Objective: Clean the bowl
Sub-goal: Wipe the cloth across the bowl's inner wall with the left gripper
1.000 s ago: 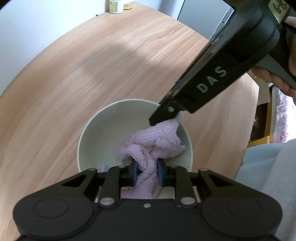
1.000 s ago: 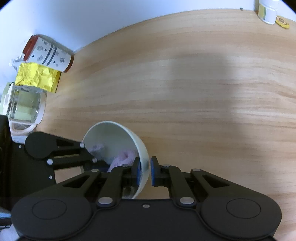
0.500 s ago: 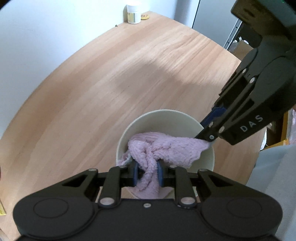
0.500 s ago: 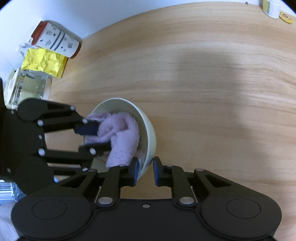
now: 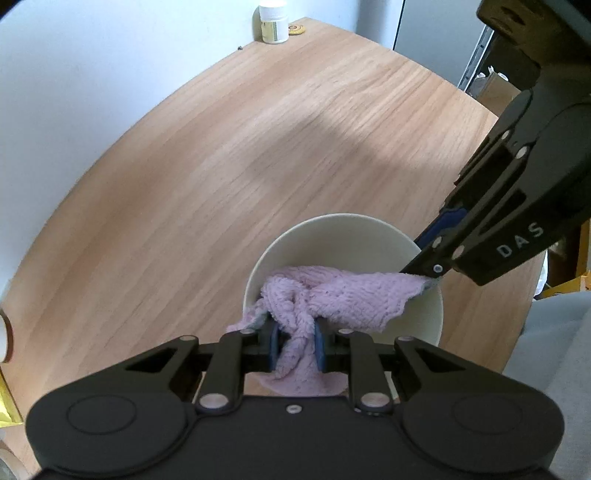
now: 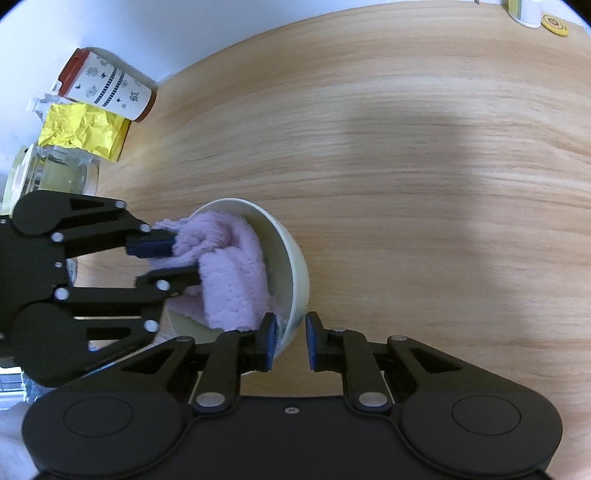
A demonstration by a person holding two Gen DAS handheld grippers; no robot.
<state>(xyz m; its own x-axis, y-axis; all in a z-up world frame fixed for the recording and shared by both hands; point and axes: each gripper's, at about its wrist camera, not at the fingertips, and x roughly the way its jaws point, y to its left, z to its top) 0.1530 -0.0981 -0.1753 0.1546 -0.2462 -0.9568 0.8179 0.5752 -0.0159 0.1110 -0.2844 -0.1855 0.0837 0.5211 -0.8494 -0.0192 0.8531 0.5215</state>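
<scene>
A pale green bowl stands on the wooden table. A pink fluffy cloth lies stretched across its inside. My left gripper is shut on a bunched fold of the cloth at the bowl's near rim. My right gripper comes in from the right and pinches the bowl's right rim, with a corner of the cloth caught there. In the right wrist view the bowl has its rim between the fingers of my right gripper. There the left gripper holds the cloth from the left.
A white jar and a yellow disc stand at the table's far edge. A patterned canister, a yellow crumpled packet and a glass container sit at the left edge. A person's grey clothing is at the right.
The cloth has been drawn up from the bowl's bottom and pulled taut between the two grippers. The right gripper has shifted from above the bowl to its right rim.
</scene>
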